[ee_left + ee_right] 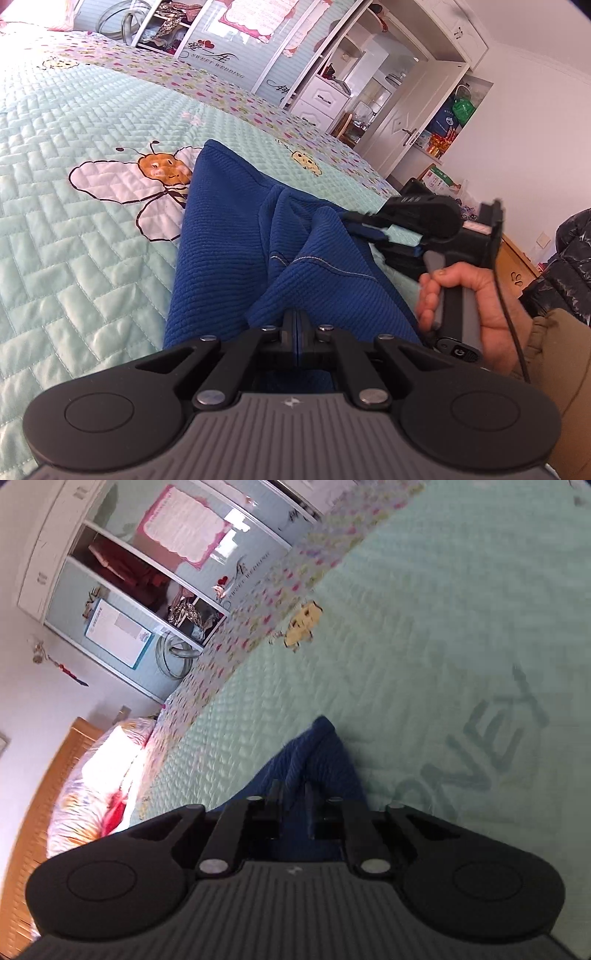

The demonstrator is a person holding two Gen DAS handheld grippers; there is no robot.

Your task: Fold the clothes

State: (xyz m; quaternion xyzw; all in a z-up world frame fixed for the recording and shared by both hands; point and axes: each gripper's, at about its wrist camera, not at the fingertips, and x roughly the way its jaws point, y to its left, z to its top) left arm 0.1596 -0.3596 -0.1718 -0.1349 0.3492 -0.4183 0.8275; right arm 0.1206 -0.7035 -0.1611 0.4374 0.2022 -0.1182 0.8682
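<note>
Both tools, left (296, 325) and right (364, 221), pinch ribbed blue cloth (229, 236) over quilted bedspread (74, 258).

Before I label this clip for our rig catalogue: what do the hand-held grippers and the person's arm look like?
Each hand-held gripper has black linkage arms with silver pivot bolts, two round black side pads and a ribbed grey body bearing a small pale logo, as on the left one and the right one. The right unit has a grey handle and a thin black cable. The bare right hand emerges from an olive-brown sleeve.
</note>
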